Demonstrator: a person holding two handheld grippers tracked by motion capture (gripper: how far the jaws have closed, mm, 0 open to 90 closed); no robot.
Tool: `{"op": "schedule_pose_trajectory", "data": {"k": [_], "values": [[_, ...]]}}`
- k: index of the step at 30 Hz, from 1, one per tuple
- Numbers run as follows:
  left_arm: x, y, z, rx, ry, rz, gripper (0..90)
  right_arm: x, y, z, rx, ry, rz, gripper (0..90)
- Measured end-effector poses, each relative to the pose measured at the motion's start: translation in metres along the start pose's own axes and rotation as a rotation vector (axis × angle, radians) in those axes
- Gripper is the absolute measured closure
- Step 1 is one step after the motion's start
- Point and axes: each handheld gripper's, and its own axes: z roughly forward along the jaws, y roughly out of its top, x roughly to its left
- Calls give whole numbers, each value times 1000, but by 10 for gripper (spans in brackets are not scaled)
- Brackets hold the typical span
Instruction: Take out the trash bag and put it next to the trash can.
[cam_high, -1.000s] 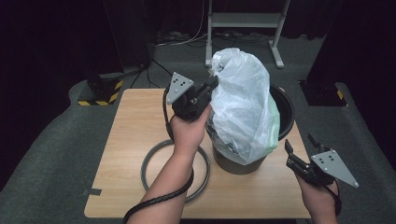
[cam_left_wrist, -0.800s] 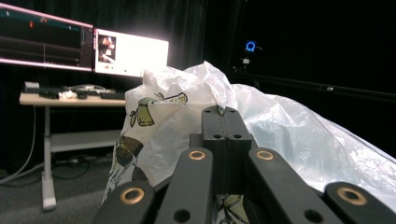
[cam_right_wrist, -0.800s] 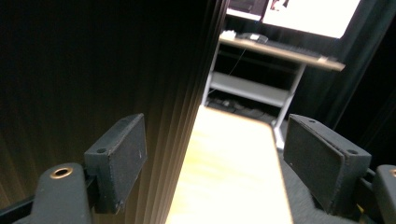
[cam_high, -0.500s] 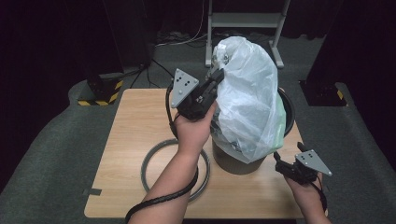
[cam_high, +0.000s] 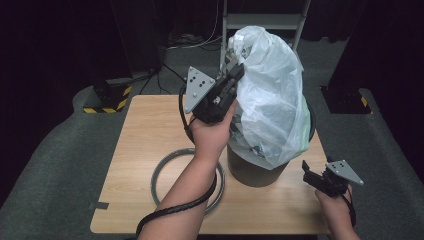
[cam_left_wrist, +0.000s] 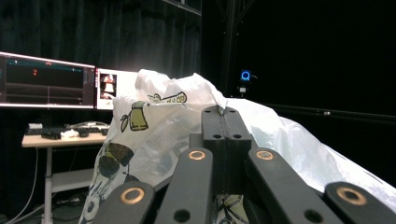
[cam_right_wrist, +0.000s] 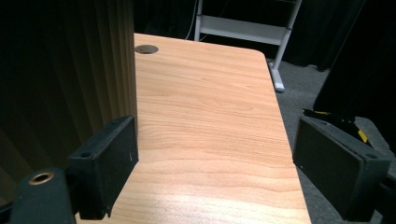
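Observation:
A white plastic bag (cam_high: 272, 100) with printed figures bulges up out of a dark round bin (cam_high: 255, 172) on the wooden table (cam_high: 145, 130). My left gripper (cam_high: 237, 70) is held high at the bag's upper left, shut on a fold of it. In the left gripper view the jaws meet on the bag (cam_left_wrist: 154, 135) near its top. My right gripper (cam_high: 307, 175) hovers low by the bin's right base, open. In the right gripper view its jaws stand wide apart over the table (cam_right_wrist: 205, 116), with the bin's ribbed wall (cam_right_wrist: 65, 70) just left of the left jaw.
A grey metal ring (cam_high: 165, 172) lies flat on the table left of the bin, partly under my left forearm. A small dark round hole (cam_right_wrist: 146, 48) sits in the table's far side. A white metal stand (cam_high: 260, 20) is behind the table. Grey carpet surrounds it.
My left gripper has raised the bag higher out of the bin. My right gripper has moved left and lower, closer to the bin's base.

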Motion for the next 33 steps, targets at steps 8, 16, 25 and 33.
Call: {"op": "schedule_pose_trajectory", "data": {"k": [8, 16, 25, 33], "values": [[2, 11, -3, -60, -8, -22, 900, 4, 1, -2, -10, 9, -21, 141], [10, 27, -14, -107, -2, -41, 900, 4, 1, -3, -9, 32, -26, 142], [19, 44, -30, -151, 18, -29, 900, 8, -2, 1, 28, 41, -23, 147], [28, 54, -42, -165, 38, -17, 900, 10, -4, 4, 47, 46, -29, 148]]}}
